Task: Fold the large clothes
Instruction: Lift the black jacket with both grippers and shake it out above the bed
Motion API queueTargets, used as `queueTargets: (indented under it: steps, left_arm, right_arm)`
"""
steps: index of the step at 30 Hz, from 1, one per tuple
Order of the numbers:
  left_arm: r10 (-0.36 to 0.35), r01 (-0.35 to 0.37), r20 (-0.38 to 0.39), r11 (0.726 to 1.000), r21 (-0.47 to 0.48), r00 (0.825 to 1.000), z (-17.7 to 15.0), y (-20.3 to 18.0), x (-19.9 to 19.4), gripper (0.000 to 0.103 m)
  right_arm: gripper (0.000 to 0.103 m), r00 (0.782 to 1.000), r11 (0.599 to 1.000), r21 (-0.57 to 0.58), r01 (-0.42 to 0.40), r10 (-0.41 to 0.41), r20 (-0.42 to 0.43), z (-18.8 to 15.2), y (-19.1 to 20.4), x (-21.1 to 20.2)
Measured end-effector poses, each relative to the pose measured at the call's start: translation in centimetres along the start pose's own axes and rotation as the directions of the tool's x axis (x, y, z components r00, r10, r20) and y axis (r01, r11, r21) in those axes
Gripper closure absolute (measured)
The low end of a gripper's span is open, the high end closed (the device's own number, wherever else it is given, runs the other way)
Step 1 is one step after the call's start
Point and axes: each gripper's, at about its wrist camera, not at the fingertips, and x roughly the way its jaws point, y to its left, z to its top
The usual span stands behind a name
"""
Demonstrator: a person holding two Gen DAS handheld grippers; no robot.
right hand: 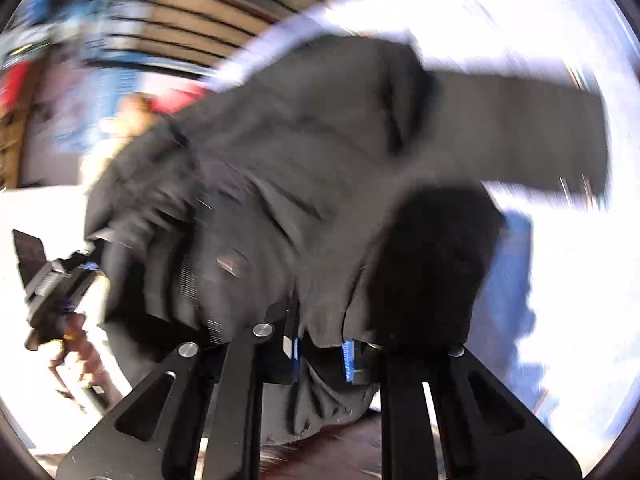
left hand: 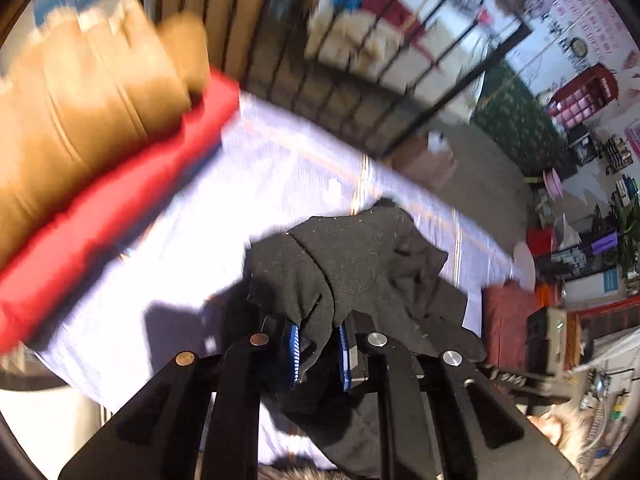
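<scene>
- Left gripper (left hand: 320, 354): black two-finger tool with blue pads; jaws pinching a fold of the dark charcoal knit garment (left hand: 360, 248). The cloth drapes over the fingertips and rises toward 12 o'clock, so the hold reads as a lift of one edge clear of the surface.
- Right gripper (right hand: 322, 360): same build; jaws pinching another edge of the garment (right hand: 288, 168). Two separate pinch points suggest the cloth is being raised and spread between both hands, likely to open it flat ahead of folding.
- Garment, position: partly in the air, its remainder trailing on the white cloth-covered counter (left hand: 240, 184); in the right wrist view it fills the centre, with a long flat panel reaching toward 2 o'clock.
- Garment, appearance: dark grey to black, soft, lint-flecked, heavily creased and bunched; one rounded button (right hand: 233, 262) and a ribbed strip show near 8 o'clock of centre. Type cannot be told.
- Red padded bar (left hand: 120, 200): at 10 o'clock, blurred, a tan form above it.
</scene>
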Motion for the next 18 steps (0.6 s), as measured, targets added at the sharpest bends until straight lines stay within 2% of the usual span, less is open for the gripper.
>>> queueTargets:
  steps: [2,4,5,6,7,9,10,11,12,13,14,15,16,18]
  left_arm:
    - [0.003,-0.005,0.124,1.000,0.018,0.992,1.6,-0.4,-5.7,0.090]
    - [0.009,-0.026,0.279,0.998,0.057,0.960,2.3,-1.4,-13.1,0.091]
    - [0.021,-0.049,0.329,0.996,0.078,0.944,2.2,-2.1,-16.2,0.091]
    - [0.023,-0.066,0.382,0.993,0.100,0.924,1.8,-2.9,-19.5,0.091]
    - [0.019,-0.082,0.440,0.989,0.123,0.898,1.1,-3.6,-22.7,0.091]
    - [-0.020,-0.094,0.530,0.978,0.187,0.848,-0.7,-5.5,-28.0,0.091]
    - [-0.051,-0.102,0.563,0.966,0.237,0.825,-1.7,-6.8,-30.2,0.091]
    - [-0.085,-0.114,0.594,0.950,0.289,0.800,-2.9,-8.0,-32.0,0.091]
    - [-0.132,-0.108,0.603,0.932,0.346,0.787,-3.9,-9.2,-33.2,0.091]
    - [-0.181,-0.083,0.594,0.917,0.389,0.784,-4.5,-10.0,-33.7,0.091]
    - [-0.247,-0.022,0.557,0.902,0.431,0.793,-4.9,-10.8,-33.6,0.091]
    - [-0.305,0.044,0.494,0.881,0.472,0.814,-5.0,-11.5,-32.7,0.090]
    - [-0.347,0.101,0.422,0.858,0.504,0.837,-5.1,-12.4,-31.5,0.089]
    - [-0.423,0.265,0.228,0.821,0.506,0.877,-5.0,-14.0,-26.6,0.084]
  right_arm:
    - [0.088,0.997,0.984,-0.172,-0.047,0.057,0.053,2.9,6.2,-2.2]
    - [0.088,0.987,0.936,-0.336,-0.109,0.144,0.079,5.3,13.0,-5.0]
    - [0.089,0.975,0.895,-0.418,-0.157,0.208,0.080,6.0,17.1,-6.4]
    - [0.089,0.962,0.848,-0.496,-0.187,0.260,0.082,6.3,20.7,-7.9]
    - [0.089,0.946,0.783,-0.585,-0.211,0.313,0.078,6.2,24.4,-9.5]
    - [0.089,0.906,0.662,-0.697,-0.276,0.420,0.040,6.0,28.2,-12.7]
    - [0.089,0.881,0.592,-0.745,-0.307,0.473,0.013,5.5,30.2,-14.1]
    - [0.089,0.845,0.512,-0.790,-0.338,0.535,-0.015,5.1,31.9,-16.1]
    - [0.089,0.812,0.458,-0.808,-0.372,0.582,-0.044,4.8,32.8,-17.6]
    - [0.089,0.781,0.415,-0.807,-0.420,0.618,-0.090,4.8,33.4,-19.0]
    - [0.089,0.765,0.404,-0.796,-0.450,0.634,-0.110,4.8,32.1,-20.0]
    - [0.089,0.760,0.415,-0.787,-0.457,0.642,-0.102,5.3,31.3,-20.6]
    - [0.088,0.771,0.442,-0.781,-0.441,0.633,-0.077,5.6,30.2,-20.8]
    - [0.088,0.855,0.573,-0.757,-0.315,0.517,0.035,6.6,25.9,-20.7]
